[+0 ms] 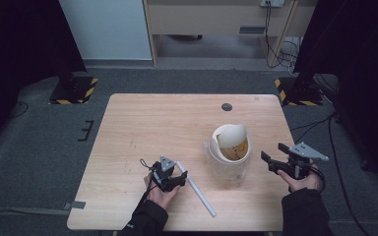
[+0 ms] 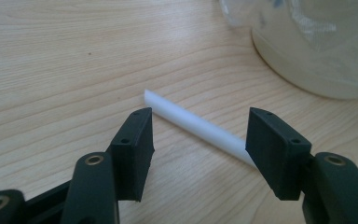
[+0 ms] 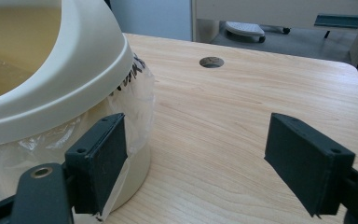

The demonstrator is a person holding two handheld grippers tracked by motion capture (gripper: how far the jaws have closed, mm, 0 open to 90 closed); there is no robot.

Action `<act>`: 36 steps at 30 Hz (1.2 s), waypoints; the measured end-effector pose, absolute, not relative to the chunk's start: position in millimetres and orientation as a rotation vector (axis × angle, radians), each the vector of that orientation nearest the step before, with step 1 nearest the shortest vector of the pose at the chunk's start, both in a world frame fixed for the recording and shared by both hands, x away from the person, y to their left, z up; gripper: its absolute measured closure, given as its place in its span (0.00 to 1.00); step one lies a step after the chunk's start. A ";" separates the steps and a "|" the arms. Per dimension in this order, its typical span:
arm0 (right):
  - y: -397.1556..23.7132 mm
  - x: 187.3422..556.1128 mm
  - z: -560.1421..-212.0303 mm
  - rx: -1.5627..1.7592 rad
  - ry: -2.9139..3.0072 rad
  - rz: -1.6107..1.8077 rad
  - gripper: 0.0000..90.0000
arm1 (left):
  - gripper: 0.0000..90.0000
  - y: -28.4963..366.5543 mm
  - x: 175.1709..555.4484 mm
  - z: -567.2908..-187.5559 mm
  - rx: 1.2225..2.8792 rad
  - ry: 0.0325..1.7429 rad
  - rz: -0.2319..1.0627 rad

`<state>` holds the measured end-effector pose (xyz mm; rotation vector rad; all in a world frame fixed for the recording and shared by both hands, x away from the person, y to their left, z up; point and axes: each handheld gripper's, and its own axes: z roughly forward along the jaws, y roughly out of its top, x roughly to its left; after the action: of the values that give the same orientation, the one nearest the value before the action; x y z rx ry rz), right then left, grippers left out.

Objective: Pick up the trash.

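A white stick [image 1: 196, 189] lies slantwise on the wooden table [image 1: 152, 123], near its front edge. My left gripper [image 1: 181, 173] is open at the stick's far end; in the left gripper view the stick [image 2: 193, 125] runs between the two black jaws, which stand apart on either side of it. A cream bin [image 1: 230, 153] with a swing lid and a clear plastic liner stands right of centre. My right gripper [image 1: 273, 157] is open just right of the bin; in the right gripper view its left jaw sits against the liner of the bin [image 3: 51, 88].
A round cable hole [image 1: 227, 106] is set in the table near its far edge. Beyond the table are grey carpet, two black stands with yellow-striped bases [image 1: 74, 91], and a desk with cables [image 1: 275, 44].
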<state>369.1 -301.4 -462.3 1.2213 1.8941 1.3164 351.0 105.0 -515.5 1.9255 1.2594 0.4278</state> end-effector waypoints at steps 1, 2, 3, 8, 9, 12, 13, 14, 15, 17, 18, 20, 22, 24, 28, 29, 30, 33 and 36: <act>-301.3 369.3 -462.4 1.221 1.893 1.316 0.23 | 0.42 102.5 352.8 -515.9 1.925 1.268 0.438; -301.2 369.4 -462.6 1.221 1.893 1.315 0.23 | 0.43 100.3 353.7 -516.3 1.927 1.276 0.434; -301.1 369.5 -463.1 1.222 1.894 1.314 0.23 | 0.43 98.4 354.8 -517.0 1.928 1.280 0.438; -301.4 369.6 -463.2 1.224 1.895 1.313 0.23 | 0.46 89.2 356.3 -520.1 1.972 1.297 0.443; -302.1 369.6 -463.1 1.226 1.894 1.312 0.23 | 0.48 88.0 356.6 -521.1 1.981 1.300 0.445; -302.7 369.4 -463.1 1.227 1.893 1.312 0.23 | 0.51 87.2 358.1 -523.8 2.020 1.305 0.448; -303.0 369.4 -463.2 1.227 1.893 1.312 0.23 | 0.51 87.5 358.9 -524.9 2.024 1.302 0.445; -303.1 369.5 -463.3 1.228 1.892 1.313 0.23 | 0.51 88.7 359.6 -525.6 2.029 1.298 0.446; -303.2 369.5 -463.4 1.228 1.893 1.313 0.23 | 0.52 89.7 360.1 -525.5 2.028 1.300 0.447; -303.1 369.4 -463.6 1.230 1.895 1.311 0.23 | 0.54 92.8 361.6 -525.1 2.026 1.303 0.436; -302.9 369.5 -463.7 1.230 1.895 1.311 0.23 | 0.56 94.6 362.3 -524.7 2.030 1.301 0.435; -302.8 369.6 -463.7 1.230 1.895 1.311 0.23 | 0.59 98.3 364.0 -524.4 2.038 1.290 0.429; -302.9 369.6 -463.6 1.228 1.895 1.312 0.23 | 0.64 102.5 366.0 -524.1 2.055 1.270 0.424; -303.1 369.6 -463.5 1.230 1.895 1.310 0.23 | 0.69 106.1 367.7 -524.0 2.054 1.267 0.418; -302.9 369.7 -463.8 1.231 1.898 1.309 0.23 | 0.79 111.4 371.8 -523.0 2.079 1.242 0.401; -302.9 369.7 -463.8 1.231 1.898 1.308 0.23 | 0.80 112.4 372.4 -522.8 2.081 1.240 0.395; -303.0 369.7 -463.8 1.232 1.898 1.309 0.23 | 0.79 113.0 372.5 -522.6 2.086 1.237 0.396; -303.7 369.4 -463.6 1.234 1.894 1.311 0.23 | 0.65 115.8 370.4 -521.1 2.116 1.225 0.394; -304.0 369.1 -463.5 1.236 1.893 1.310 0.23 | 0.63 121.8 363.2 -518.5 2.150 1.207 0.380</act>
<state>369.1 -304.0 -463.5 1.2363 1.8933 1.3100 363.2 121.8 -518.5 2.1502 1.2066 0.3796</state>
